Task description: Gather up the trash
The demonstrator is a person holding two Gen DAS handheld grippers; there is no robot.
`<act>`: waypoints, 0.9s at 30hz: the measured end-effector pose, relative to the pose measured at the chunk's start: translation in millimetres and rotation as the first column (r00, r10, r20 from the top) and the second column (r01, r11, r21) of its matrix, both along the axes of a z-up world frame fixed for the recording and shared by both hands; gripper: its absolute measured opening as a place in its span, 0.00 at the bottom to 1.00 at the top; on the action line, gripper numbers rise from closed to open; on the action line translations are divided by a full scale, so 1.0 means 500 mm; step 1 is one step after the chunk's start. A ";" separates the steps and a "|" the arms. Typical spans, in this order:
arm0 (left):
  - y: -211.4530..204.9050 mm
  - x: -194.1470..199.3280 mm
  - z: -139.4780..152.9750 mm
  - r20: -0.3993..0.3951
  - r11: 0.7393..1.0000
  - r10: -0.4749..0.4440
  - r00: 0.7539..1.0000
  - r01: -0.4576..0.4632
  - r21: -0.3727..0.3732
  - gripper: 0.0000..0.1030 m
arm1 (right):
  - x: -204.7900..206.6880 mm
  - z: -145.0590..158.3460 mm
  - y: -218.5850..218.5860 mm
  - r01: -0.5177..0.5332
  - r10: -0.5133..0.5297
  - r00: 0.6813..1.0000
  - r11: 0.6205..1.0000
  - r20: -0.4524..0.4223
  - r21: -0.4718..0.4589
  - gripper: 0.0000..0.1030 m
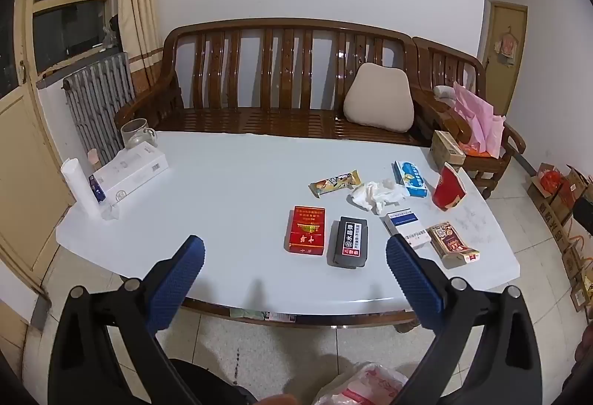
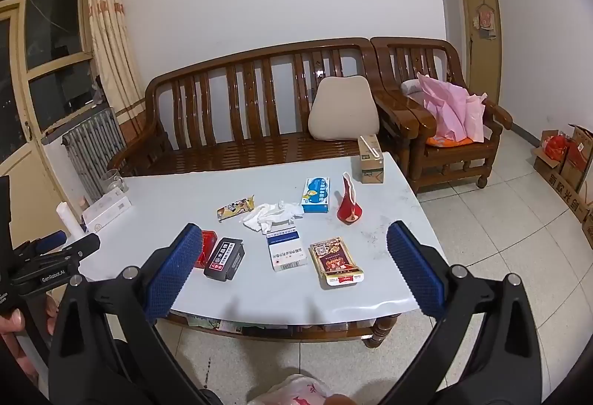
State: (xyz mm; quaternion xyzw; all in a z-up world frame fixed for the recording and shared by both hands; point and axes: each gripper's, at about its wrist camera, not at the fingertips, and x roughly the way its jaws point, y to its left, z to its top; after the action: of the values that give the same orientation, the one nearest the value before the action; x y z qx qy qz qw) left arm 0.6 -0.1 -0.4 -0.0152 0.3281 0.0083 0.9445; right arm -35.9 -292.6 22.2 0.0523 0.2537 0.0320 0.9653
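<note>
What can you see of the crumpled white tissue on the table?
The crumpled white tissue is a soft, wrinkled wad of thin paper, loosely bunched and spread flat on the pale table. It lies mid-table, between the snack wrapper and the blue box, just behind the white and blue box, whose far edge it seems to touch. Neither gripper touches it.

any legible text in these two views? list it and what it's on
"GenRobot.AI": on the left gripper body, right wrist view.
"水晶": large characters on the black box; its smaller print is too blurred.
Red cigarette pack: gold characters, not readable.
White-and-blue medicine box: one row of characters, too blurred.
Blue box, snack wrapper, patterned pack, cardboard boxes: print too small.
</note>
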 end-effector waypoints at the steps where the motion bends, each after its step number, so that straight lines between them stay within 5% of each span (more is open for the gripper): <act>1: 0.000 0.000 0.000 0.002 1.000 0.003 1.000 -0.003 0.003 0.93 | 0.000 0.000 0.000 0.001 -0.001 1.000 1.000 -0.002 0.001 0.95; 27: 0.002 -0.007 -0.002 0.005 0.999 -0.005 1.000 0.005 0.031 0.93 | 0.013 -0.023 0.004 0.005 -0.005 1.000 1.000 -0.028 0.002 0.95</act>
State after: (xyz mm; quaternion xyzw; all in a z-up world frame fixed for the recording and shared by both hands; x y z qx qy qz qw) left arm -2.7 0.8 -1.4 0.0005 0.3257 0.0108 0.9454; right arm -29.3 -290.5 10.6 0.0542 0.2672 0.0290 0.9617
